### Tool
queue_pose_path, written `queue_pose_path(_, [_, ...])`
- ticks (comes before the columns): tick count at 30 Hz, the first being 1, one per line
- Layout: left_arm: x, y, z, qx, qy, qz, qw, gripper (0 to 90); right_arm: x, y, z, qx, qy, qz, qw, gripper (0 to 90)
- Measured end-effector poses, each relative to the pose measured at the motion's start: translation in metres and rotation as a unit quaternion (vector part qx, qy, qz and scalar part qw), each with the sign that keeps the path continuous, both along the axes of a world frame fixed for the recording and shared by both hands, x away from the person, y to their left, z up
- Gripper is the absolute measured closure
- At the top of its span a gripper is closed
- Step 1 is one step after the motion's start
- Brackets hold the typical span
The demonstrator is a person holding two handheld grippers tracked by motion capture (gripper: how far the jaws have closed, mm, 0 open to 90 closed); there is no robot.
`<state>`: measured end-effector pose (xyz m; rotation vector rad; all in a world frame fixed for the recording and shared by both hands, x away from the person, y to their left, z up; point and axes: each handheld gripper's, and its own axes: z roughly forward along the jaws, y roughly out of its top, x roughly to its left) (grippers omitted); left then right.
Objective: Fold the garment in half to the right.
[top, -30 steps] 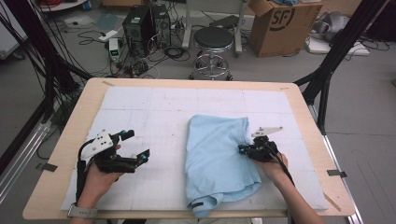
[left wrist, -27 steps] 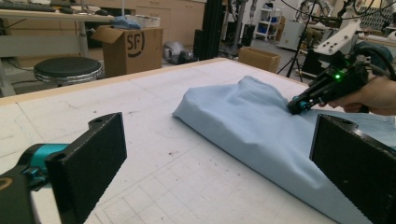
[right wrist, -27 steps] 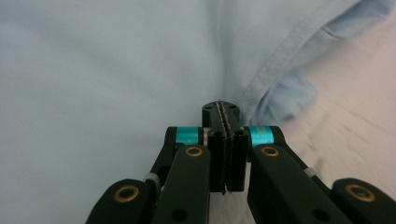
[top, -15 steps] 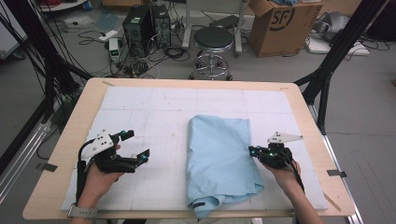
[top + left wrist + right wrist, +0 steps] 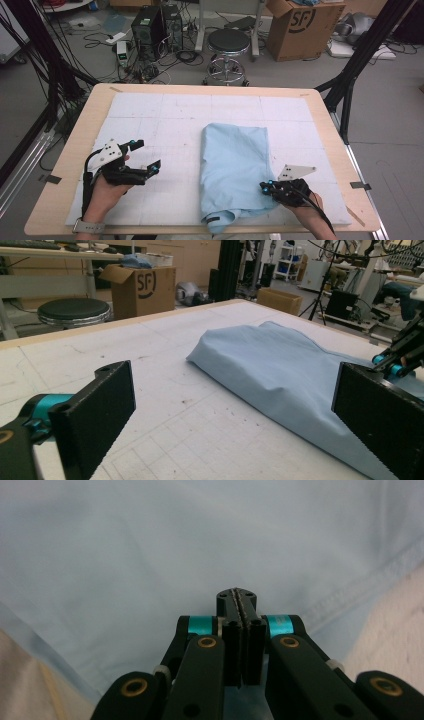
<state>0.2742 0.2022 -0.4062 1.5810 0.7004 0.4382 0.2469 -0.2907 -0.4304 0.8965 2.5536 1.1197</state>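
A light blue cloth [image 5: 234, 165] lies folded lengthwise on the white mat, right of the middle, with a rumpled end at the near edge. My right gripper [image 5: 264, 186] rests at the cloth's near right edge with its jaws pressed together. In the right gripper view the gripper [image 5: 236, 597] points at the cloth [image 5: 150, 545], and no fabric shows between the pads. My left gripper [image 5: 146, 154] is on the bare mat to the left, jaws wide open and holding nothing. In the left gripper view the gripper [image 5: 235, 415] faces the cloth [image 5: 280, 365], with the right gripper [image 5: 395, 362] beyond it.
A white gridded mat [image 5: 165, 120] covers the wooden table [image 5: 75, 165]. On the floor beyond the far edge stand a black stool [image 5: 227, 42], a cardboard box [image 5: 297, 25] and a computer tower [image 5: 147, 27] among cables. Black frame legs rise on both sides.
My right gripper has slid from on top of the cloth to its near right edge. The cloth's right side now lies narrower and flatter. The left gripper has stayed put.
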Motion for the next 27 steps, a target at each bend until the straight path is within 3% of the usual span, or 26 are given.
queue_pose_path(3, [0.000,0.001,0.001,-0.001,-0.002,0.000,1.0000,4.5,0.000,-0.011,-0.009,-0.011,0.006,-0.011,0.9999,89.8])
queue_pose_path(5, [0.000,0.002,0.000,-0.002,-0.001,0.001,1.0000,4.5,-0.001,-0.018,-0.011,0.009,0.011,-0.014,0.9998,89.8])
queue_pose_path(7, [0.000,0.002,0.000,-0.001,0.000,0.004,1.0000,4.5,-0.001,-0.019,-0.011,0.014,0.011,-0.017,0.9997,89.7])
queue_pose_path(9, [0.001,0.003,0.000,-0.002,0.000,0.005,1.0000,4.4,-0.002,-0.017,-0.005,0.021,0.001,-0.020,0.9996,89.6])
queue_pose_path(10, [0.001,0.003,0.000,-0.003,0.001,0.005,1.0000,4.5,-0.004,-0.013,0.002,0.042,-0.009,-0.020,0.9989,89.5])
queue_pose_path(13, [0.001,0.004,-0.001,-0.003,0.002,0.006,1.0000,4.4,-0.010,0.000,0.018,0.090,-0.034,-0.013,0.9952,89.6])
queue_pose_path(17, [0.001,0.005,0.000,-0.005,0.002,0.007,1.0000,4.4,-0.023,0.036,0.027,0.130,-0.043,0.022,0.9903,89.5])
queue_pose_path(21, [0.000,0.007,0.000,-0.006,0.000,0.008,0.9999,4.5,-0.030,0.065,0.024,0.142,-0.035,0.060,0.9875,89.5])
queue_pose_path(27, [0.000,0.006,0.000,-0.008,-0.001,0.007,0.9999,4.4,-0.033,0.089,0.014,0.125,-0.021,0.088,0.9880,89.5])
